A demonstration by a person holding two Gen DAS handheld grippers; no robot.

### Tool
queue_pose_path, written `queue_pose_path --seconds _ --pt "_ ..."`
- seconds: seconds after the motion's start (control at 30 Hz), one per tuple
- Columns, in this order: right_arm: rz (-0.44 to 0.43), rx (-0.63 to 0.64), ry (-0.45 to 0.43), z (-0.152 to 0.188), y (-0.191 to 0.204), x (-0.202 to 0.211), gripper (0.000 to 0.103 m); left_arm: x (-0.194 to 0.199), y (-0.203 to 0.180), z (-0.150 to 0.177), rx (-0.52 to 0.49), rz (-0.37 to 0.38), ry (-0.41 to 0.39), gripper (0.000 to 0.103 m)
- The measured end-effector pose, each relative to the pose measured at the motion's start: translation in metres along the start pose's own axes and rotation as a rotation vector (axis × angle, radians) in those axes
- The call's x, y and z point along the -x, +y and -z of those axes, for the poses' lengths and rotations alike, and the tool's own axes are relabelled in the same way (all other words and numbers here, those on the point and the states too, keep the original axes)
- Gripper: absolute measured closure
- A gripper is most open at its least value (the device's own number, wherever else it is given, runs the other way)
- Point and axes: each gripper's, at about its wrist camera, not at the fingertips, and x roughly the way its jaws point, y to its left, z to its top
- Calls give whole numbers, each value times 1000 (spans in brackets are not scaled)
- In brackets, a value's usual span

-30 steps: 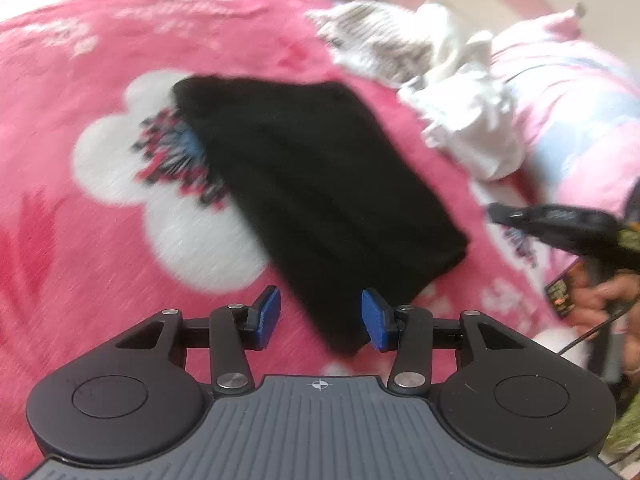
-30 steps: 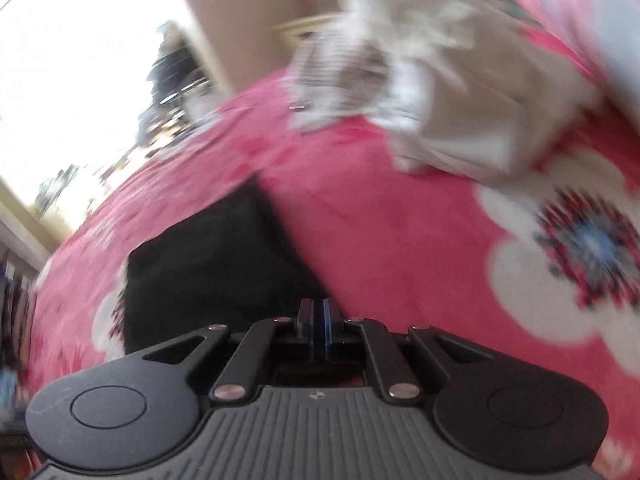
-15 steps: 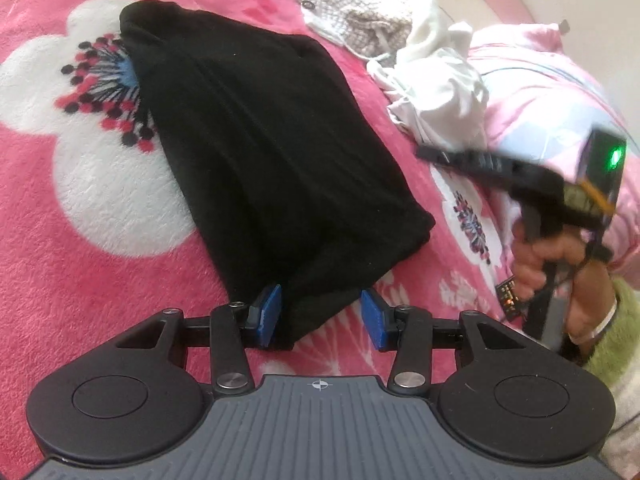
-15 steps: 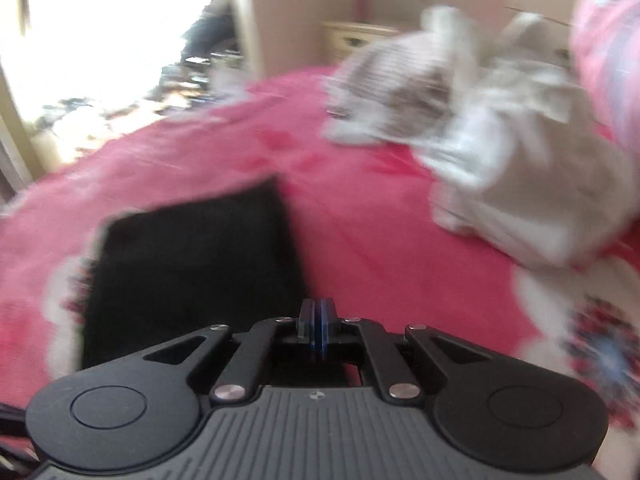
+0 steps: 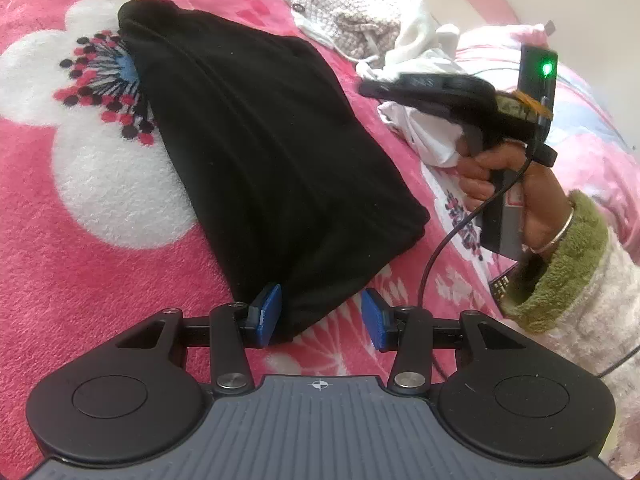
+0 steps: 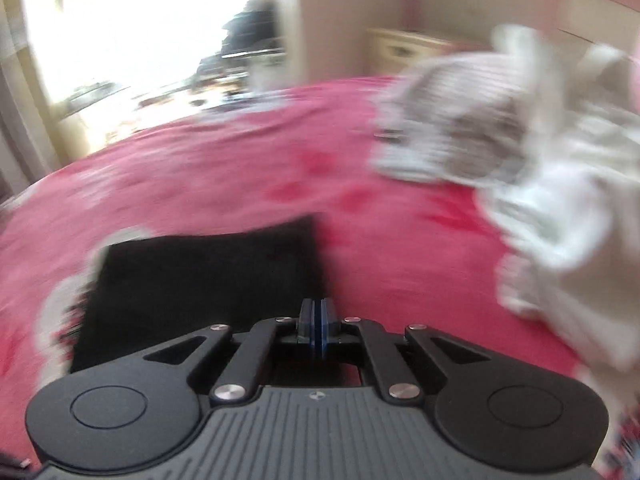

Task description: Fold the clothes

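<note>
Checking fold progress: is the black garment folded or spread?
Folded: the black garment lies as a compact layered bundle with doubled edges on the pink blanket.

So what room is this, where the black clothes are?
Most likely a bedroom. The black garment lies on a pink flowered blanket spread like a bed cover, other clothes are heaped nearby, and a small cream cabinet, maybe a nightstand, stands behind.

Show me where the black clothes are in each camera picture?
Left wrist: the black garment fills the middle, its near corner between the open left gripper fingers.
Right wrist: black garment lower left, blurred, beyond the shut right gripper.
Shared landmark: white clothes pile.
</note>
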Motion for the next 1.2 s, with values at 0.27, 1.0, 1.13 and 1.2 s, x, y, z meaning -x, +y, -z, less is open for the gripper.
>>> queue_pose_path --seconds 0.27,1.0,1.13,1.2 --pt "238 -39 39 -28 -24 -57 100 4 7 5 33 31 -13 59" --pt "-275 37 192 -62 21 -73 97 6 19 12 85 97 -46 59" --pt "-61 -82 170 -66 1 -106 103 7 18 15 84 97 -58 59" --pt "3 -118 112 -74 -1 -100 98 8 18 18 83 99 -61 59"
